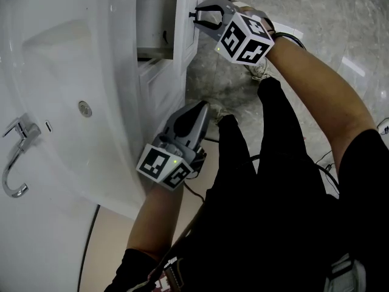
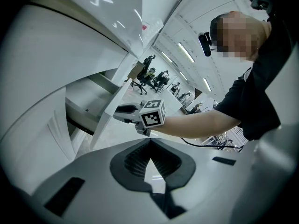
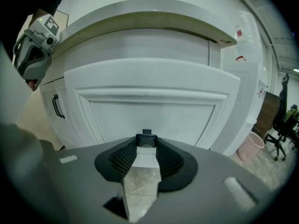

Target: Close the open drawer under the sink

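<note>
Item: drawer (image 1: 159, 18) under the sink (image 1: 61, 59), standing open at the top centre of the head view. The frame's upper edge cuts off its interior, so we cannot list any contents. In the right gripper view its white panelled front fills the middle of the frame. Right gripper (image 1: 199, 18) – clenched on the small dark drawer handle (image 3: 147, 139), which fills the gap between the jaw tips. In the head view that handle is hidden behind the jaws. Left gripper (image 1: 199, 107) – centre of the head view, jaws brought together to a point with nothing between them, close beside the white cabinet (image 1: 159, 96) below the drawer; we cannot tell whether it touches. Faucet (image 1: 15, 154) at the left edge, partly cut off. Pink bin (image 3: 251, 146) at lower right, beside the cabinet. Figures far off in the left gripper view are too small for us to make out.
</note>
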Demonstrator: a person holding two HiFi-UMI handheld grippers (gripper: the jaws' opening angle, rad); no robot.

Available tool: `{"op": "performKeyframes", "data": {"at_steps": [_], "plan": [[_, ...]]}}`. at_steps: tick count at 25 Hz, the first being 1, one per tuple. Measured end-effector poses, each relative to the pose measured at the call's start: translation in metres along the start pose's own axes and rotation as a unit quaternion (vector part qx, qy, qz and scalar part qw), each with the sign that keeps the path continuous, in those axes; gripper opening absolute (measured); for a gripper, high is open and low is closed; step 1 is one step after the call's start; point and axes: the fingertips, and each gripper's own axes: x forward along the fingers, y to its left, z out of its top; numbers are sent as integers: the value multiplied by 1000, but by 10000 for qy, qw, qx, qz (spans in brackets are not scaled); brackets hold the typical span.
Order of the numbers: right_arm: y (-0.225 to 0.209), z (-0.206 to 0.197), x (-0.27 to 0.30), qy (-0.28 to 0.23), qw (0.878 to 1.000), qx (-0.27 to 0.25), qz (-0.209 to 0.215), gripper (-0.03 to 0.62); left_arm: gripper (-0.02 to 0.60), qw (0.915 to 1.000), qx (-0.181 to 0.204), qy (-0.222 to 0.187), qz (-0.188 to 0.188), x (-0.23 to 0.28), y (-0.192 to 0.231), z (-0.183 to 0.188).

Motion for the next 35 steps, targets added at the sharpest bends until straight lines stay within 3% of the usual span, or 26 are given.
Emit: {"op": "performKeyframes", "data": {"at_steps": [35], "plan": [[-1,36,43,-144,9998,-90,49,124,-2,9999,-26,9,-119,-6,0,-15]]}}
